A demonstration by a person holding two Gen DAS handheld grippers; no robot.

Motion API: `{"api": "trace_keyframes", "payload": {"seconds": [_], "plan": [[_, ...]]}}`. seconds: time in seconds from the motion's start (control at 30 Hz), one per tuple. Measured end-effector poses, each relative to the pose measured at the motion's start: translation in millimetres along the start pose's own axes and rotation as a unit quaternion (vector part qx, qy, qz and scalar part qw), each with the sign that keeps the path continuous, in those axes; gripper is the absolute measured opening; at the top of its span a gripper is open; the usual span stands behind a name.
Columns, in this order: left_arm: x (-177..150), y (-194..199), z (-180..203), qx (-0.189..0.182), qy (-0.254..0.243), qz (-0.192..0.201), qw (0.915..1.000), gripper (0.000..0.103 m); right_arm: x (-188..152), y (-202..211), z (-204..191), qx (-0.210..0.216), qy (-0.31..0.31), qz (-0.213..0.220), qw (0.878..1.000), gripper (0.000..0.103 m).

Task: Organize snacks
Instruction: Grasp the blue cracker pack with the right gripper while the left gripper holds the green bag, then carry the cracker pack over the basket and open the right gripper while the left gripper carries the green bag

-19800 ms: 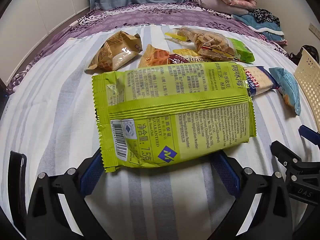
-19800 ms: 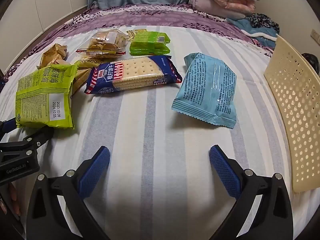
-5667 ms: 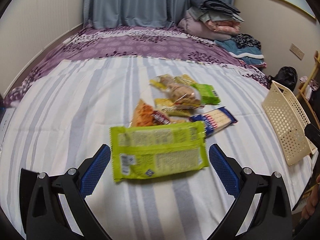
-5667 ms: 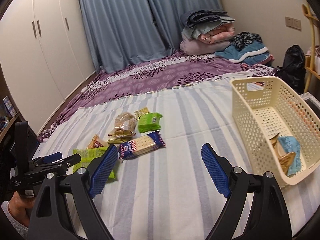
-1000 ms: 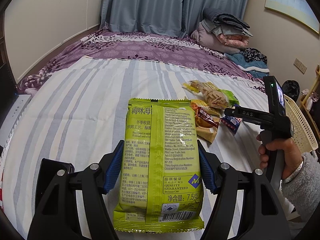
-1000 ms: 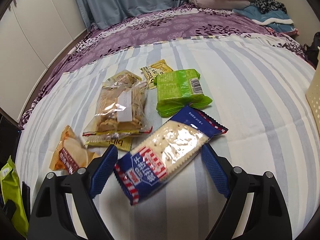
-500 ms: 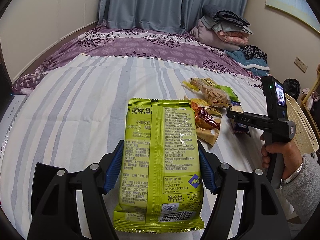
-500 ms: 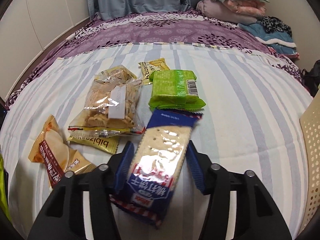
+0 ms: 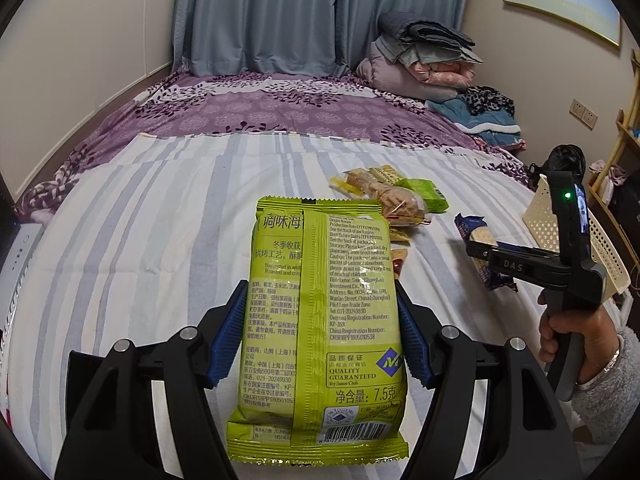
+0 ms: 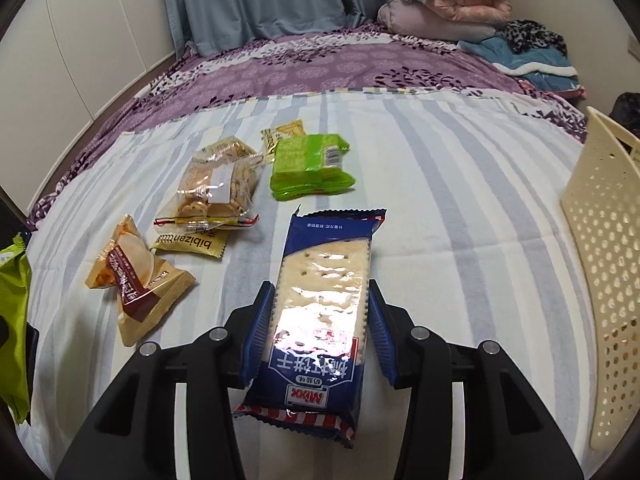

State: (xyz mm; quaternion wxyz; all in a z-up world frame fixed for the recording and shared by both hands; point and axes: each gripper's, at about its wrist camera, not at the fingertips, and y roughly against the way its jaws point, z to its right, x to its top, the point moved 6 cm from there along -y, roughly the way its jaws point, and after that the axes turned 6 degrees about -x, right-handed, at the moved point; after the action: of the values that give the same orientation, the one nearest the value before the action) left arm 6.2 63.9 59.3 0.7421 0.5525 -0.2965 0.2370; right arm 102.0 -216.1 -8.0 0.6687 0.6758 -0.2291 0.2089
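My left gripper is shut on a lime-green seaweed packet, held off the striped bed sheet. My right gripper is shut on a blue cracker packet and holds it above the sheet; the same packet shows in the left wrist view, in that gripper held by a person's hand. On the sheet lie a clear biscuit bag, a green wafer pack, a brown pastry packet and small yellow sachets. A cream basket stands at the right.
Purple floral bedding covers the far half of the bed. Folded blankets and clothes are piled at the back right. White wardrobe doors line the left wall. Blue curtains hang behind.
My right gripper closed on the blue cracker packet, turned it lengthwise and lifted it off the sheet. The left gripper, still holding the green packet, rose slightly.
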Motion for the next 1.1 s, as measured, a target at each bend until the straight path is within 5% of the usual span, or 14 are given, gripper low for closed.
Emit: {"api": "trace_keyframes", "payload": {"seconds": [0.57, 1.1], "plan": [[15, 23, 55, -0.019, -0.05, 0.021, 0.9983, 0.069, 9, 96, 56, 0.016, -0.055, 0.086, 0.995, 0.046], [18, 28, 102, -0.038, -0.087, 0.014, 0.9954, 0.069, 3, 157, 171, -0.034, -0.167, 0.164, 0.972, 0.046]]}}
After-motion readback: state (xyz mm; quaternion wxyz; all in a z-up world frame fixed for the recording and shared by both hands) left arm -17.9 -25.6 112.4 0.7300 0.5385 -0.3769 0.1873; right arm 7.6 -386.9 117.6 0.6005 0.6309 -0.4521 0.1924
